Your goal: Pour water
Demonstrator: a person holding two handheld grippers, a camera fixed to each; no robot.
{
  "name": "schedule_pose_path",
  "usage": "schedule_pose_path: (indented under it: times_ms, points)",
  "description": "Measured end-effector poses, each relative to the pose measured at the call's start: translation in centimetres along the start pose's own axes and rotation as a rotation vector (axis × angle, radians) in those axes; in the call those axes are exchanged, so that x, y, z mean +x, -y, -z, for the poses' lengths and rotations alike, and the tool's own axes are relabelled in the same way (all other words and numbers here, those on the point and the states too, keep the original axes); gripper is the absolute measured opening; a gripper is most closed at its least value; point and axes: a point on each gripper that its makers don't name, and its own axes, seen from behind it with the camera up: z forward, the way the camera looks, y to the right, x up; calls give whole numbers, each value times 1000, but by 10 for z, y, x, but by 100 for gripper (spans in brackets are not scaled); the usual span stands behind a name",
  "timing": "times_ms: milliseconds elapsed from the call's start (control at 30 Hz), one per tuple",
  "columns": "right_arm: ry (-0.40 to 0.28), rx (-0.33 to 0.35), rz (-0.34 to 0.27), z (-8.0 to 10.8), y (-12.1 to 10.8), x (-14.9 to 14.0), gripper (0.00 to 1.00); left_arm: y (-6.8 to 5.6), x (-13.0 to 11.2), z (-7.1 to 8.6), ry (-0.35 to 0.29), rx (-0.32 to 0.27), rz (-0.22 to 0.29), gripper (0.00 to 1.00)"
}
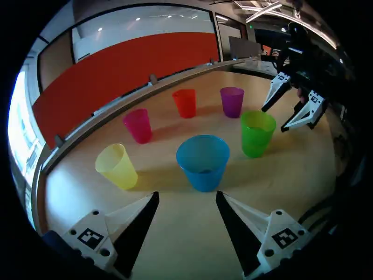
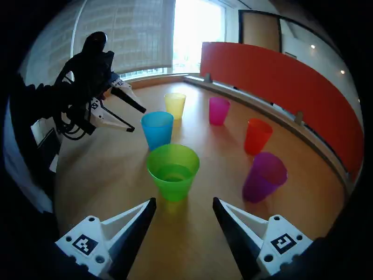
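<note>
Several plastic cups stand upright on a wooden table. In the left gripper view, the blue cup [image 1: 203, 161] sits just ahead of my open left gripper [image 1: 187, 196], apart from it. The green cup [image 1: 257, 132] stands to its right, near my right gripper [image 1: 275, 118], which hangs open beside it. In the right gripper view, the green cup [image 2: 173, 170] stands directly before my open right gripper [image 2: 183, 201], with a little liquid at its bottom. The blue cup [image 2: 157, 129] lies beyond it, next to my left gripper [image 2: 138, 119], held open by a hand.
Yellow [image 1: 116, 165], pink [image 1: 138, 125], orange [image 1: 185, 102] and purple [image 1: 231, 101] cups ring the far side. An orange divider panel [image 1: 126, 70] runs along the table's far edge. In the right gripper view the purple cup [image 2: 264, 176] stands close on the right.
</note>
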Motion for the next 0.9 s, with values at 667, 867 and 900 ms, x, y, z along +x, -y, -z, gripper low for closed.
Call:
schedule_pose_path:
  times_ms: [667,867,900]
  points:
    - [-40,-190,-104,43,-32,-10,94,48,-5,39,-91,175,123,90]
    - [-85,-260,-147,55,-43,-6,94,66,-3,54,-142,233,177,90]
    - [-93,-275,-151,58,-45,-5,94,69,-3,56,-149,243,185,90]
